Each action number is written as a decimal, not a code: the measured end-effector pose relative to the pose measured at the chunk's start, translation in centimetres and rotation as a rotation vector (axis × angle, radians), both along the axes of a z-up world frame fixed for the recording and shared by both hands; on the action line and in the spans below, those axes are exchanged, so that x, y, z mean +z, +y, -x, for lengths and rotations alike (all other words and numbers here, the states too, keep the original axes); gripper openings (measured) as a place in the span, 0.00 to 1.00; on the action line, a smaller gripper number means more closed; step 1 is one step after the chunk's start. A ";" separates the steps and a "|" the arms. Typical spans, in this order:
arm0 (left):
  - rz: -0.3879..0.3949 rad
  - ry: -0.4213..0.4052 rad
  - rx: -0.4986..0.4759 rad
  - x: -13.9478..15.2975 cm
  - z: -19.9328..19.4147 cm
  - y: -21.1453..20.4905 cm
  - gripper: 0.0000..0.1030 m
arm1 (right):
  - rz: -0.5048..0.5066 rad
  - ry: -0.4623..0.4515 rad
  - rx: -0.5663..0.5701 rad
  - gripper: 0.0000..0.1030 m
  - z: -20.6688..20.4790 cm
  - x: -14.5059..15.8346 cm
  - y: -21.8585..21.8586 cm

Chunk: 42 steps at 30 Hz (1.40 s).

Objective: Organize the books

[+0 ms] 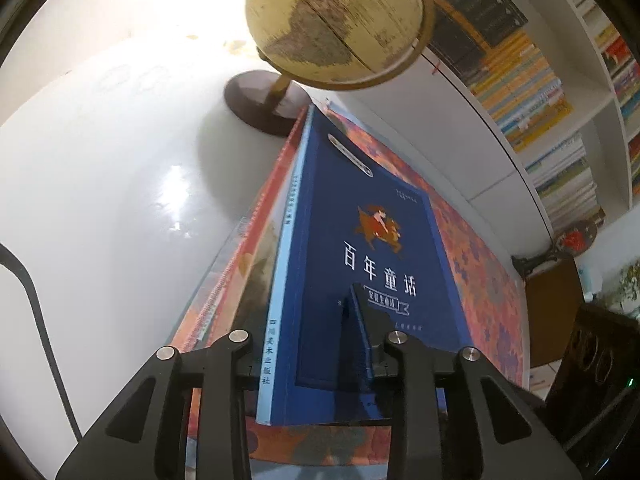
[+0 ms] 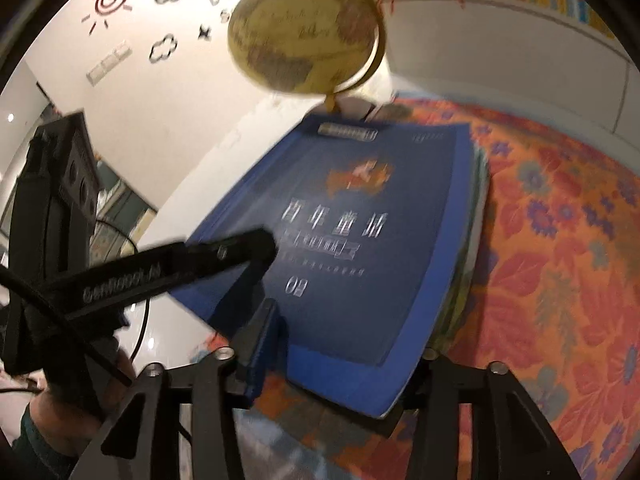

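One blue book (image 1: 360, 240) is lying flat on top of a stack at the right part of the white counter (image 1: 100, 200), its far edge just near the base of the globe (image 1: 336, 20). Both tools are meeting it at its near edge.

**Progress – judged from the present layout**
- The blue book is resting squarely on the stack, so its placement is looking nearly finished.
- Releasing it and withdrawing both tools are still remaining.
- Whether further loose books are waiting cannot be told – none is showing on the bare counter.

**Tool state**
- Left tool (image 1: 316, 320): one finger is lying over the cover near the spine and the other is hidden by the book. Whether it is clenching or has released cannot be told.
- Right tool (image 2: 340, 332): the near right corner of the book is sitting between its fingers, one above and one hidden below. The view is blurred, so clamping or release cannot be told.

**Count**
- Blue books: one.
- Tools: two.
- Globes: one, on a dark round base.
- Stack beneath: one large orange floral cover (image 1: 480, 260) at the bottom, plus thinner volumes showing only as edges – their number cannot be fixed.
- Bookshelf (image 1: 540, 100) at the far right: carrying many packed rows of books, too small for counting.
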<state>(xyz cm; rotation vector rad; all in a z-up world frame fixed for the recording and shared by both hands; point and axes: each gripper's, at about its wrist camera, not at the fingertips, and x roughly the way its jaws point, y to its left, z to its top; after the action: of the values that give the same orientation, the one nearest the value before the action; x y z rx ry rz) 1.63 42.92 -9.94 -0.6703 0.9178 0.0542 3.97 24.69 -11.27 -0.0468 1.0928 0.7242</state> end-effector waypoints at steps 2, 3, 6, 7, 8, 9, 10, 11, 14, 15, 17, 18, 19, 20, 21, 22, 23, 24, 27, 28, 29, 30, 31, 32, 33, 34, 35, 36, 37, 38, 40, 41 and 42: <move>-0.045 0.015 0.024 0.5 0.2 -0.1 0.29 | 0.006 0.013 0.008 0.55 0.6 -0.1 -0.5; -0.088 0.031 0.053 1.0 0.7 0.0 0.29 | 0.020 0.023 0.012 0.56 0.9 0.0 -1.0; -0.161 0.066 0.111 1.6 2.0 0.3 0.29 | 0.060 0.040 0.029 0.56 1.9 0.1 -2.3; -0.162 0.081 0.116 1.6 2.4 0.4 0.29 | 0.069 0.048 0.032 0.57 2.3 0.1 -3.0; -0.165 0.100 0.123 1.5 2.8 0.5 0.29 | 0.074 0.055 0.032 0.57 2.6 0.0 -3.7; -0.191 0.122 0.148 1.7 3.5 0.4 0.29 | 0.070 0.063 0.031 0.57 3.0 -0.1 -4.6; -0.217 0.137 0.179 2.1 4.3 0.2 0.29 | 0.064 0.065 0.025 0.57 3.3 -0.1 -5.4; -0.230 0.141 0.196 2.4 4.7 0.1 0.29 | 0.062 0.065 0.016 0.57 3.6 -0.1 -6.1; -0.285 0.138 0.178 4.5 6.3 -2.0 0.29 | 0.061 0.063 -0.029 0.57 4.2 0.8 -8.3; -0.313 0.142 0.149 5.1 6.4 -3.0 0.29 | 0.057 0.045 -0.055 0.57 4.6 1.3 -9.1; -0.365 0.140 0.083 6.4 6.6 -5.2 0.29 | 0.069 -0.015 -0.115 0.57 5.4 2.6 -10.5; -0.382 0.125 0.057 7.1 6.8 -6.4 0.29 | 0.080 -0.041 -0.131 0.57 5.7 3.2 -10.9; -0.384 0.110 0.039 7.6 6.9 -7.2 0.30 | 0.098 -0.068 -0.144 0.57 6.0 3.9 -11.1; -0.376 0.094 0.019 8.1 7.0 -8.0 0.32 | 0.115 -0.088 -0.152 0.57 6.0 4.6 -10.9; -0.364 0.069 -0.010 8.6 7.1 -8.8 0.33 | 0.132 -0.115 -0.159 0.57 6.1 5.3 -10.7; -0.362 0.059 -0.022 8.9 7.1 -9.2 0.34 | 0.150 -0.148 -0.162 0.57 6.4 6.1 -10.4; -0.364 0.044 -0.038 9.3 7.1 -9.6 0.34 | 0.167 -0.173 -0.164 0.58 6.4 6.8 -10.0; -0.369 0.015 -0.058 9.9 7.3 -9.8 0.36 | 0.188 -0.197 -0.167 0.60 6.6 7.3 -9.6; -0.437 -0.013 -0.082 10.6 7.1 -10.3 0.46 | 0.241 -0.223 -0.228 0.70 6.9 8.5 -8.7; -0.462 -0.015 -0.092 10.7 7.1 -10.3 0.46 | 0.237 -0.220 -0.271 0.70 7.0 8.8 -8.5; -0.474 -0.017 -0.079 10.7 6.9 -10.0 0.46 | 0.226 -0.217 -0.293 0.70 7.0 8.9 -8.2; -0.476 -0.023 -0.063 10.6 6.7 -9.5 0.47 | 0.234 -0.222 -0.314 0.70 7.0 8.9 -7.7; -0.462 -0.016 -0.055 10.5 6.3 -9.0 0.48 | 0.252 -0.241 -0.329 0.70 6.9 9.0 -7.0; -0.436 -0.001 -0.048 10.2 5.8 -8.2 0.48 | 0.269 -0.257 -0.341 0.70 6.8 9.0 -6.4; -0.405 0.008 -0.055 9.9 5.4 -7.4 0.48 | 0.293 -0.269 -0.362 0.70 6.5 9.0 -5.7; -0.392 0.012 -0.062 9.6 5.1 -6.9 0.48 | 0.301 -0.274 -0.371 0.70 6.2 9.0 -5.2; -0.404 0.023 -0.074 9.4 4.6 -6.3 0.48 | 0.305 -0.277 -0.378 0.70 6.1 9.0 -5.0; -0.427 0.030 -0.085 9.2 4.2 -6.2 0.48 | 0.305 -0.277 -0.386 0.70 5.8 9.0 -4.5; -0.441 0.034 -0.091 9.1 4.3 -6.2 0.48 | 0.304 -0.274 -0.394 0.70 5.7 8.9 -4.2; -0.451 0.040 -0.101 8.9 4.0 -6.0 0.48 | 0.308 -0.269 -0.402 0.70 5.7 8.8 -3.8; -0.461 0.049 -0.125 8.5 3.5 -5.8 0.48 | 0.320 -0.262 -0.409 0.70 5.6 8.5 -3.2; -0.473 0.054 -0.133 8.3 3.3 -5.8 0.48 | 0.333 -0.262 -0.413 0.70 5.6 8.4 -2.8; -0.485 0.057 -0.142 8.1 3.1 -5.8 0.48 | 0.343 -0.262 -0.419 0.70 5.5 8.2 -2.6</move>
<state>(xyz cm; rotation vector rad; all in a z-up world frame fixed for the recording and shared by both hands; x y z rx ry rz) -1.46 37.08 -1.83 -0.1537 0.9592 0.1639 -1.49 22.10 -3.05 -0.1935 0.9237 0.1442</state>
